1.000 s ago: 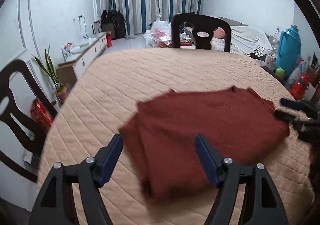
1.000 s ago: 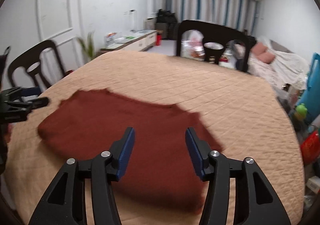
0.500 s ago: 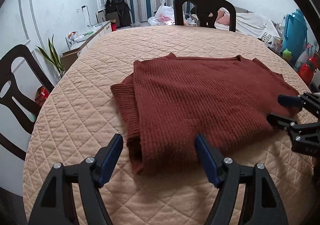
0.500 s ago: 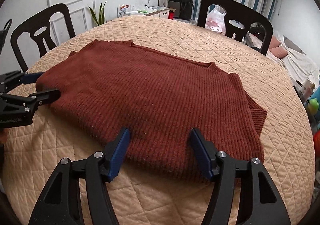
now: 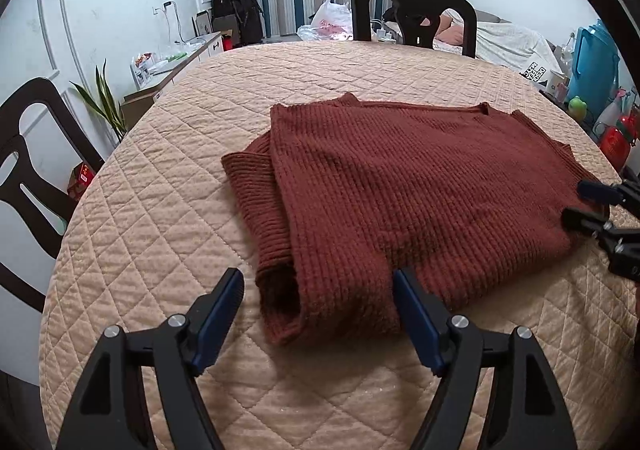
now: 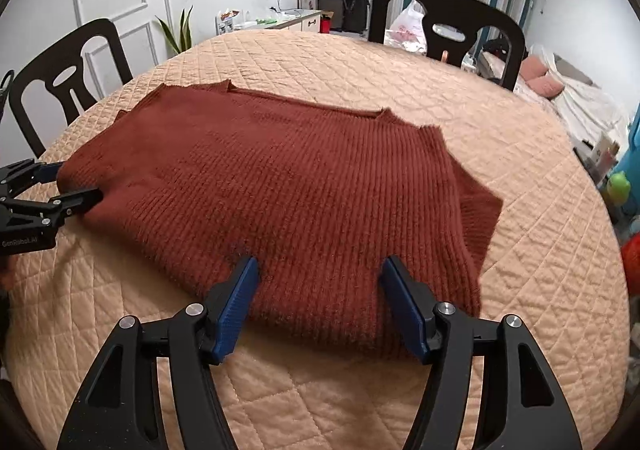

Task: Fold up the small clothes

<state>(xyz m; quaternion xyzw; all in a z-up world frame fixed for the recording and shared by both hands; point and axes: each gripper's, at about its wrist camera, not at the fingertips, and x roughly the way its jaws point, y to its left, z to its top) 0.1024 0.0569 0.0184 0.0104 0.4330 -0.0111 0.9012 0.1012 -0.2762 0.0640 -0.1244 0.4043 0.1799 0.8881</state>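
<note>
A rust-red ribbed sweater (image 5: 400,186) lies flat on the quilted peach table cover (image 5: 160,210), sleeves folded in. My left gripper (image 5: 318,282) is open and hovers at the sweater's near left corner, with its blue pads (image 5: 218,314) on either side of the hem and not pressing. In the right wrist view the same sweater (image 6: 280,186) fills the middle. My right gripper (image 6: 320,266) is open over the near hem towards the right side, and nothing is pinched. Each gripper shows in the other's view, the left gripper (image 6: 76,190) at the left edge and the right gripper (image 5: 580,202) at the right edge.
Dark chairs stand at the far side (image 5: 412,18) and the left side (image 5: 24,178) of the round table. A blue jug (image 5: 596,66) and red items (image 5: 616,138) sit off the table's right. A plant (image 5: 104,102) and a low cabinet are at the left wall.
Both grippers have sunk towards the sweater's near edge and tilted further down, so the sweater now looks larger and sharp. The right jaws stand a little wider.
</note>
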